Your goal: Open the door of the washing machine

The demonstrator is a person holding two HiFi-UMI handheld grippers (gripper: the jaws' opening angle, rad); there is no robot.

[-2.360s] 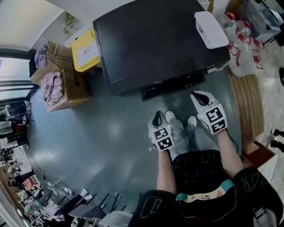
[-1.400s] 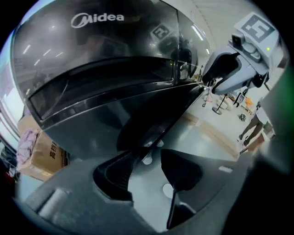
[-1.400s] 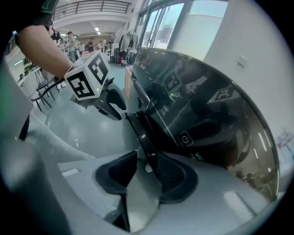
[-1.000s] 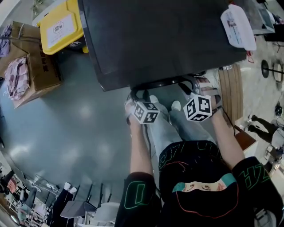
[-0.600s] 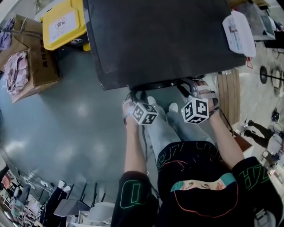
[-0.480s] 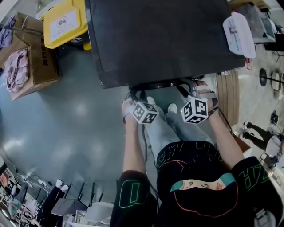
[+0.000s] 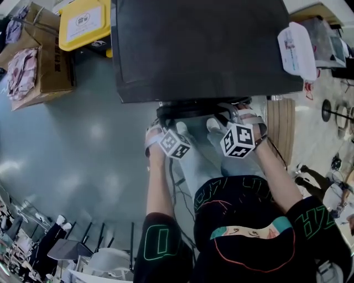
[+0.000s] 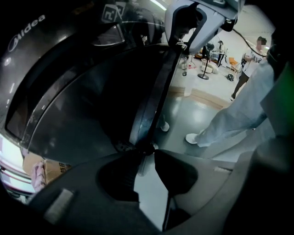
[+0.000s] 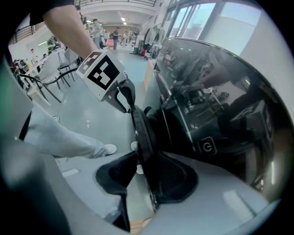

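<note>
The black washing machine (image 7: 204,44) fills the top of the head view, and its round door (image 7: 193,108) stands at the front edge by my knees. My left gripper (image 7: 165,124) is at the door's left side. In the left gripper view the door's rim (image 8: 154,101) runs down between the tips of my left gripper (image 8: 144,153), whose jaws are closing around it. My right gripper (image 7: 231,115) is at the door's right side. In the right gripper view my right gripper (image 9: 143,165) is shut on the thick rim (image 9: 140,128), and the other gripper's marker cube (image 9: 102,69) shows beyond.
A white packet (image 7: 297,43) lies on the machine's top right corner. A yellow-lidded bin (image 7: 86,16) and cardboard boxes (image 7: 47,61) stand left of the machine. A wooden pallet (image 7: 279,127) lies to the right. My legs and shoes (image 7: 182,128) are just below the door. Chairs (image 7: 66,249) stand behind.
Both grippers came from out in front of the machine up to the door's edge. In the last second the left one shifted slightly left and down; the right one stayed put.
</note>
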